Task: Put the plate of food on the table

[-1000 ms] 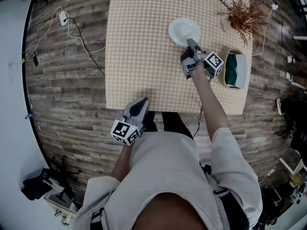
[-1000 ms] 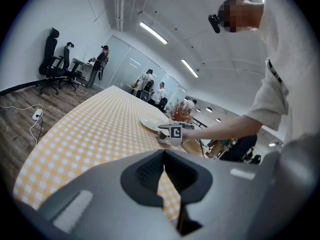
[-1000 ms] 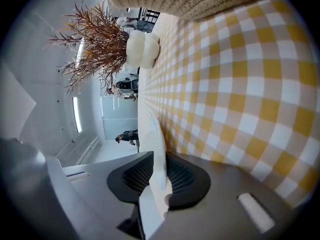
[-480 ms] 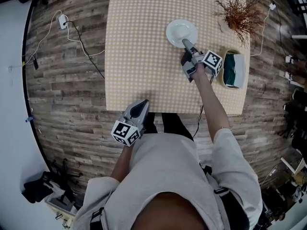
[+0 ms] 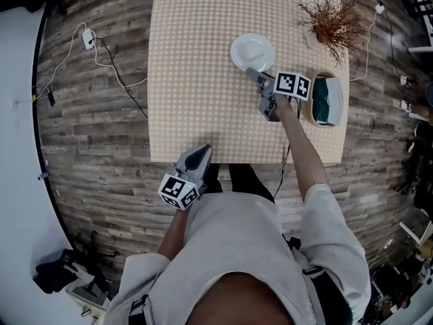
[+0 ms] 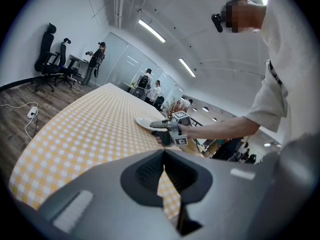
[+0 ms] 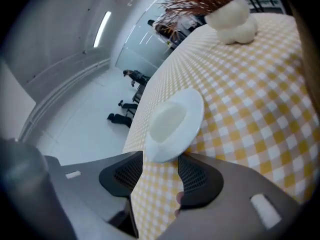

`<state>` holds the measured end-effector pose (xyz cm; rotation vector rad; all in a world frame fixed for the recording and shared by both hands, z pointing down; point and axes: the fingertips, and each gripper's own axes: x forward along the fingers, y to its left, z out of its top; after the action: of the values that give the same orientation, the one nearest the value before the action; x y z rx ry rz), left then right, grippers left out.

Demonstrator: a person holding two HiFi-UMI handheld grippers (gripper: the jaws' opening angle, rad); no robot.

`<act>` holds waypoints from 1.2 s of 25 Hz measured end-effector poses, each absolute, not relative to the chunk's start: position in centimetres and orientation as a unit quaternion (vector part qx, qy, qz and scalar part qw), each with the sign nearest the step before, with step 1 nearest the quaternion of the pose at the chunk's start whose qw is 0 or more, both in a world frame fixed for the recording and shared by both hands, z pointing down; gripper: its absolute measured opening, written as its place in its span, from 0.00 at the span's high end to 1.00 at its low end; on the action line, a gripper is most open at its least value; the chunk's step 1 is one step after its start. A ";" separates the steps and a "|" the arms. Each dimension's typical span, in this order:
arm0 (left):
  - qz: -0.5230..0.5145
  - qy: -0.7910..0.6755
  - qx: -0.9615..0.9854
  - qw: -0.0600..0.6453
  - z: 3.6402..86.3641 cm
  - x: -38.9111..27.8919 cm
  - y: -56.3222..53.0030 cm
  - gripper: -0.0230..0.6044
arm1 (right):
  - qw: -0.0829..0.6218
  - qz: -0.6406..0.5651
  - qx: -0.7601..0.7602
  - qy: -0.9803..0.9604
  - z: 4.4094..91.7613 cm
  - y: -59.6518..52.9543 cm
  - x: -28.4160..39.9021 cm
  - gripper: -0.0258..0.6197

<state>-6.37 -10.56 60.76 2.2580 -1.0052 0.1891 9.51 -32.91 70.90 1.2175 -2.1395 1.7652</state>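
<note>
1. Wood-plank floor (image 5: pixel 88 134) surrounded the table (image 5: pixel 196 80), which had a yellow check cloth, in the head view. The white plate (image 5: pixel 252 51) lay flat on the table, in its far-right part. A dried plant (image 5: pixel 333 20) stood to the right of the plate, near the far corner. A tub (image 5: pixel 325 99) with green contents sat at the table's right edge. White cables (image 5: pixel 101 46) trailed on the floor left of the table.
2. Same view: the right hand-held gripper (image 5: pixel 254 74) reached over the table, tips at the plate's near rim. The left hand-held gripper (image 5: pixel 201 151) hung at the table's near edge, well apart from the plate.
3. Left gripper view: its jaws were closed together with nothing between them, and the check cloth showed below. The plate and the right hand-held gripper showed farther along the table. Office chairs (image 6: pixel 50 59) and people (image 6: pixel 145 79) were in the background.
4. Right gripper view: its jaws had just been opening and stood wide apart. The plate's near rim sat between the tips, not clamped. The plate rested on the cloth, with the plant's cream vase (image 7: pixel 232 21) beyond it.
</note>
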 end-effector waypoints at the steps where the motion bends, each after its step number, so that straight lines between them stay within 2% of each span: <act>1: 0.072 -0.383 0.861 0.325 60.7 -6.4 -10.6 0.95 | 0.089 0.563 0.402 -0.716 71.0 -32.7 9.3 0.62; 5: 0.067 -0.386 0.862 0.322 60.5 -6.4 -10.8 0.95 | 0.190 0.491 0.407 -0.746 71.5 -32.1 9.1 0.65; 9: 0.066 -0.385 0.862 0.322 60.4 -6.3 -11.0 0.95 | 0.228 0.459 0.410 -0.755 71.7 -32.0 9.1 0.67; 15: 0.067 -0.385 0.861 0.325 60.4 -6.3 -10.7 0.95 | 0.287 0.399 0.439 -0.752 72.1 -31.6 9.9 0.82; 21: 0.066 -0.386 0.862 0.323 60.3 -6.5 -11.0 0.95 | 0.295 0.382 0.467 -0.741 72.4 -31.4 10.8 0.95; 30: 0.067 -0.377 0.868 0.316 59.9 -6.0 -11.4 0.95 | 0.308 0.354 0.475 -0.744 72.0 -29.4 11.4 0.96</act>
<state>-6.05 -11.44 59.87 2.2856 -0.9929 0.1768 11.40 -29.39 72.03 1.2564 -1.9678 0.9368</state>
